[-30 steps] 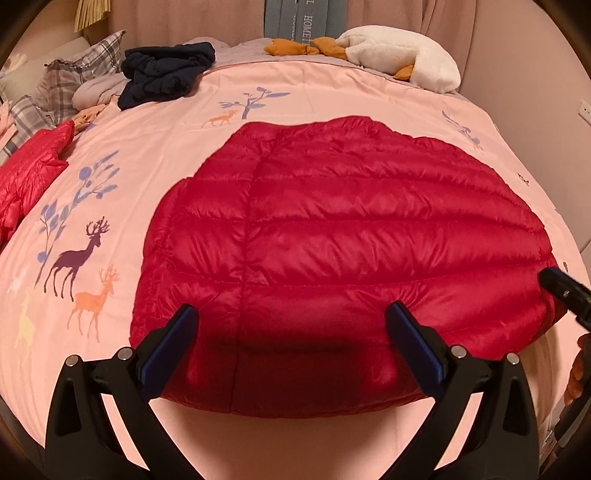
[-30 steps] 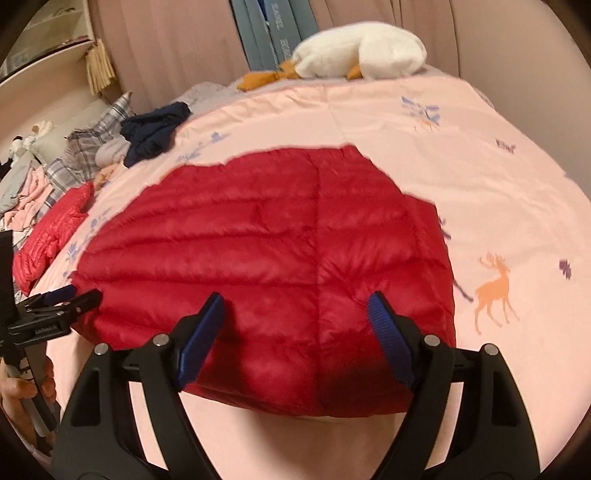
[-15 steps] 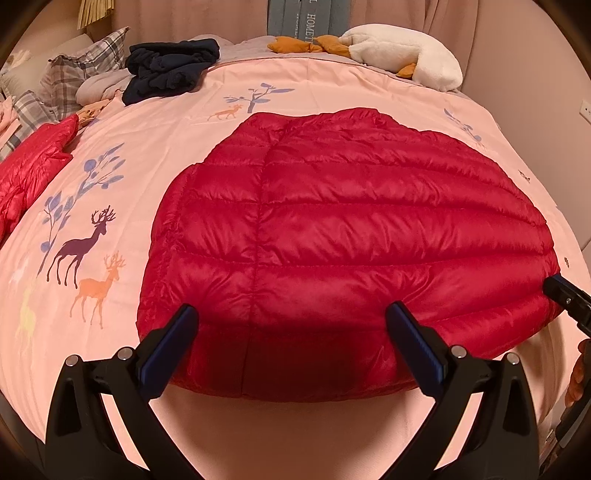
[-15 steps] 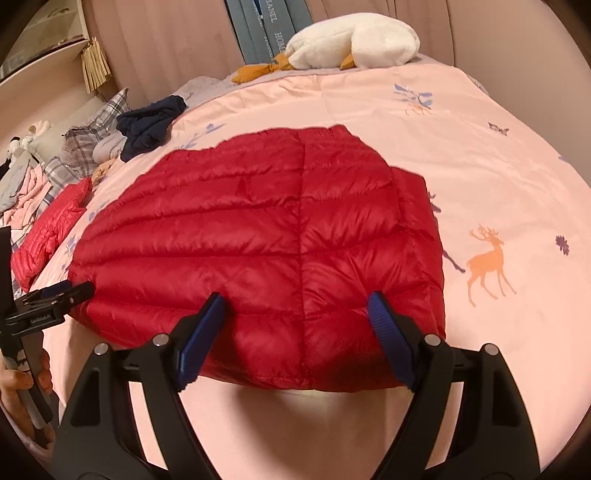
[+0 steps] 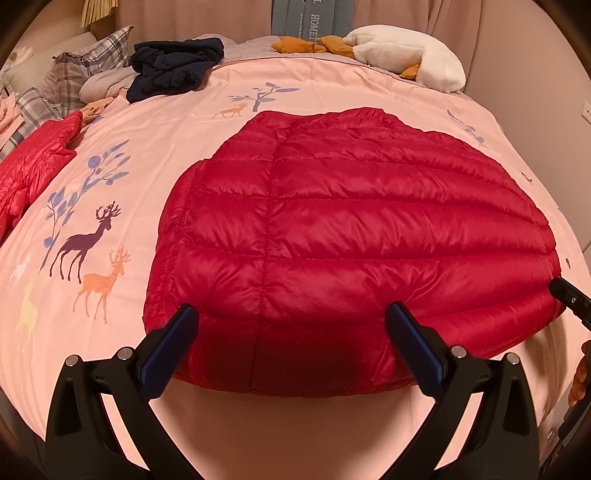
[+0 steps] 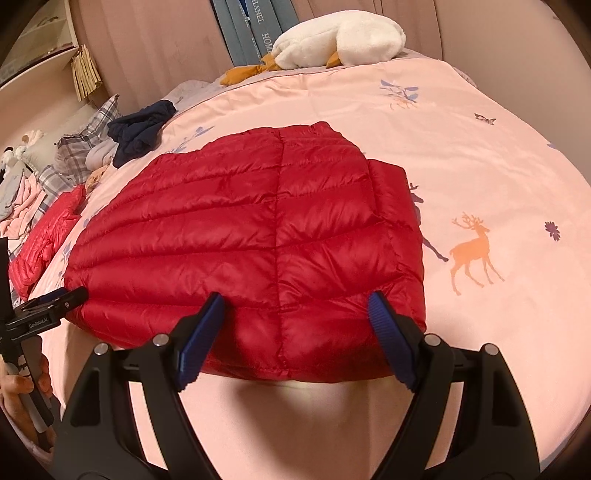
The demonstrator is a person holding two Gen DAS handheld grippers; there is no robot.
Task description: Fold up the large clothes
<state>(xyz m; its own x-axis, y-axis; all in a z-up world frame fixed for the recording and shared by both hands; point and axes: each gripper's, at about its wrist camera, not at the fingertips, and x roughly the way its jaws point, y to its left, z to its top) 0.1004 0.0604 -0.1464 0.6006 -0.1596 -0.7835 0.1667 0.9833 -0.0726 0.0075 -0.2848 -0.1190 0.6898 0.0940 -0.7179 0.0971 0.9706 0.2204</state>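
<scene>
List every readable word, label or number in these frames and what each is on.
"HOMET", cut off at the end, with a lone "L" on the strip beside it: grey-blue hanging behind the bed.
"HOM", cut off by the plush toy, and what looks like "HANEL": the same hanging in the right wrist view.
"GenRobot.AI", small and only just legible: left gripper.
Nothing readable on the red jacket or bedspread, which has only pictures.

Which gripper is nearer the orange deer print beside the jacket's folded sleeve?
Right. The right gripper hovers open over the red down jacket hem, close to the orange deer print; the left gripper is at the hem's opposite end, farther away.
</scene>
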